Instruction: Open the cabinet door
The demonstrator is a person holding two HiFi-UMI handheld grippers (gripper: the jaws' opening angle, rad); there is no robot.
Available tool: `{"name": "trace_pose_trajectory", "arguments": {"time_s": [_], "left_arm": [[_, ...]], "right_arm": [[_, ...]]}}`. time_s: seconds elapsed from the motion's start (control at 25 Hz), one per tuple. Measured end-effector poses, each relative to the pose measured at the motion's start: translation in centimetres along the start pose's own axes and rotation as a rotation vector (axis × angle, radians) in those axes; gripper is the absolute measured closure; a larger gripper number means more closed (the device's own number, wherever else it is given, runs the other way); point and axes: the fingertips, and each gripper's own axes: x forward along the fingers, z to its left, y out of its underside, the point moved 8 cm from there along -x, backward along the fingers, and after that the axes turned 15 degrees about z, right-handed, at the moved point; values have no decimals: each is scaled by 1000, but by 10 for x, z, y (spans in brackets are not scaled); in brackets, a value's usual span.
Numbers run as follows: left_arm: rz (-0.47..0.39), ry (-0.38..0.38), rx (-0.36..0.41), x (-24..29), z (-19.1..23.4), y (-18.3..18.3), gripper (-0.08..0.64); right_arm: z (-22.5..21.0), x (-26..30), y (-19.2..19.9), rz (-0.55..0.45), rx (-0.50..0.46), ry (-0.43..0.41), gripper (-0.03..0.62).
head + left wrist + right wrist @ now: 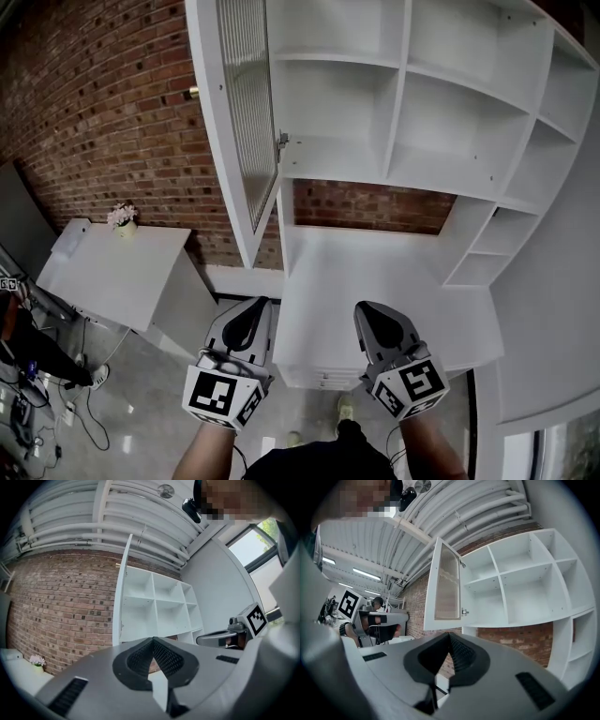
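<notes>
The white cabinet (422, 112) hangs on the brick wall, and its shelves show bare. Its door (239, 122), with a ribbed glass panel, stands swung wide out to the left, a brass knob (191, 93) on its outer face. The door (121, 602) is edge-on in the left gripper view, and its panel side (445, 585) shows in the right gripper view. My left gripper (253, 307) and right gripper (368, 311) are both shut and hold nothing. They sit side by side low in the head view, well short of the cabinet. The jaws meet in each gripper's own view (152, 641) (449, 637).
A white desk top (375, 281) lies under the cabinet, in front of both grippers. A white side table (112, 272) with a small flower pot (123, 216) stands at the left by the brick wall (103, 122). Cables (56, 412) lie on the floor at the lower left.
</notes>
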Motion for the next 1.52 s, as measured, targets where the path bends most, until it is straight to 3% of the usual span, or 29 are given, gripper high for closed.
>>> {"name": "trace_pose_trajectory", "arguments": {"time_s": [0.44, 1.52], "left_arm": [[17, 13, -65, -1, 7, 28, 554], [15, 1, -61, -1, 18, 26, 554]], "right_arm": [[6, 4, 8, 17, -21, 15, 589], [13, 16, -4, 13, -52, 19, 589]]}}
